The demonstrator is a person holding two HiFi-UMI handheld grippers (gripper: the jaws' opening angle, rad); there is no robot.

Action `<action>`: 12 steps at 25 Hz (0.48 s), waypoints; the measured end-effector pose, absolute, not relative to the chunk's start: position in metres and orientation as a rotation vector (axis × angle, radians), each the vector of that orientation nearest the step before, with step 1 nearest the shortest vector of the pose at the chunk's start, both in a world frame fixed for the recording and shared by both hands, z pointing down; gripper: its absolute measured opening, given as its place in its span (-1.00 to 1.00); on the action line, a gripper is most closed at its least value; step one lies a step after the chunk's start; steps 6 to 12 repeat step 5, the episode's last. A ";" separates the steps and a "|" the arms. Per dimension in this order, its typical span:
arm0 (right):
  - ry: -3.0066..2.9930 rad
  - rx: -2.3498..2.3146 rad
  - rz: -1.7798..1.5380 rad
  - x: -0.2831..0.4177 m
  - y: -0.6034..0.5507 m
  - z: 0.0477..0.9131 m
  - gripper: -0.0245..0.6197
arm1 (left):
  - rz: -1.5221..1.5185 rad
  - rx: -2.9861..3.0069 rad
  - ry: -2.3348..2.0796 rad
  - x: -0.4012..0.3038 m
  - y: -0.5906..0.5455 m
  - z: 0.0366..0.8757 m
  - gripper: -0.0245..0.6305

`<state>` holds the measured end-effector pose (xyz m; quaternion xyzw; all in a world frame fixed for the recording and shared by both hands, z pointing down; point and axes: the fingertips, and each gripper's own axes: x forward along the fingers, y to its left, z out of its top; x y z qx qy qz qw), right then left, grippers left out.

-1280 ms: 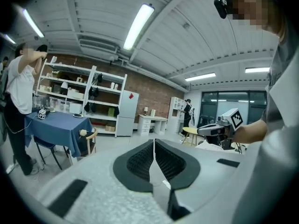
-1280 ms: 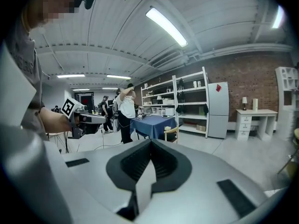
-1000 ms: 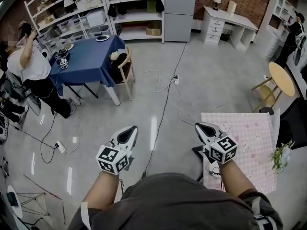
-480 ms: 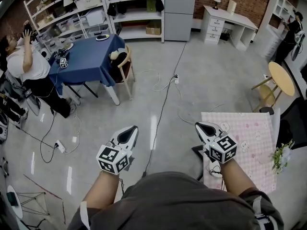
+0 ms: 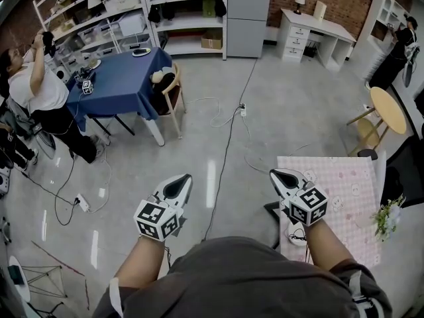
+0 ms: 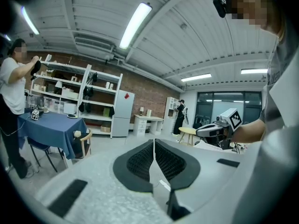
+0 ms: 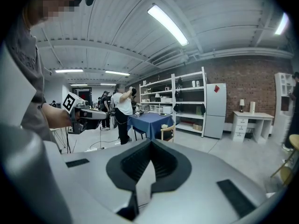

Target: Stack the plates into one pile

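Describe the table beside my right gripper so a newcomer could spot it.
Follow the floor down the right side, past the round wooden table. The pink table shows just right of the right gripper. Only it wears a pale patterned cloth; the other covered table is plain dark blue.

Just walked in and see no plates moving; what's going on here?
A person holds a left gripper and a right gripper out in front, above the floor. Both have jaws together with nothing between them. The right one is beside a pink-checked table, where no plates show. Stacking is not under way.
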<state>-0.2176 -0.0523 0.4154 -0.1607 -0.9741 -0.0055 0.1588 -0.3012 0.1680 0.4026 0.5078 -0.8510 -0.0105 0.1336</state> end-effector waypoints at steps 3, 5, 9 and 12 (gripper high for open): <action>-2.786 -0.465 -0.015 -0.217 -0.053 0.415 -0.95 | -0.033 1.467 -2.470 -0.301 0.167 0.402 -0.88; -2.786 -0.468 -0.017 -0.216 -0.053 0.415 -0.95 | -0.035 1.463 -2.473 -0.300 0.167 0.402 -0.88; -2.786 -0.468 -0.017 -0.216 -0.053 0.415 -0.95 | -0.035 1.463 -2.473 -0.300 0.167 0.402 -0.88; -2.786 -0.468 -0.017 -0.216 -0.053 0.415 -0.95 | -0.035 1.463 -2.473 -0.300 0.167 0.402 -0.88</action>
